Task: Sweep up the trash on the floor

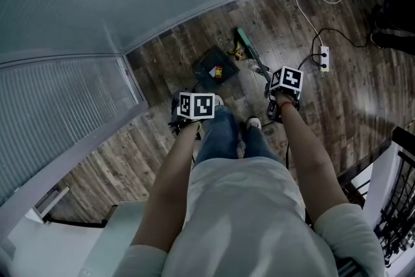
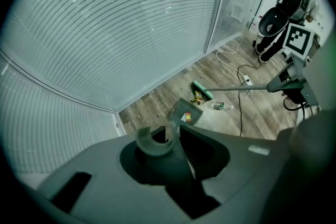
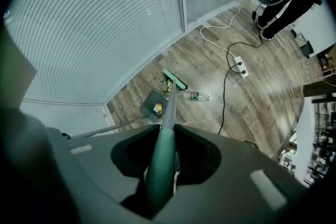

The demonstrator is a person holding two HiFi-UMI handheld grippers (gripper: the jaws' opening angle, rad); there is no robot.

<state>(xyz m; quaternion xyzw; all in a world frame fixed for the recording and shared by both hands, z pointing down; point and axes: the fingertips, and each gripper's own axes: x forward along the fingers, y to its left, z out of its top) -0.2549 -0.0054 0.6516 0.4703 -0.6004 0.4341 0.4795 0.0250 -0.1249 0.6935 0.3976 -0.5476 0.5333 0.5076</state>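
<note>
Green broom clamped in my right gripper's jaws, dustpan handle clamped in my left gripper's, one wrapper lies in the pan, while yellow scraps and, seemingly, a bottle await sweeping on the floor.

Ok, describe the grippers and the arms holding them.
The left gripper and right gripper are dark grey moulded shells, each with a rounded hollow around its jaws. Each carries a white cube with black square markers: left cube, right cube. The arms are bare below the short sleeves of a pale T-shirt.
</note>
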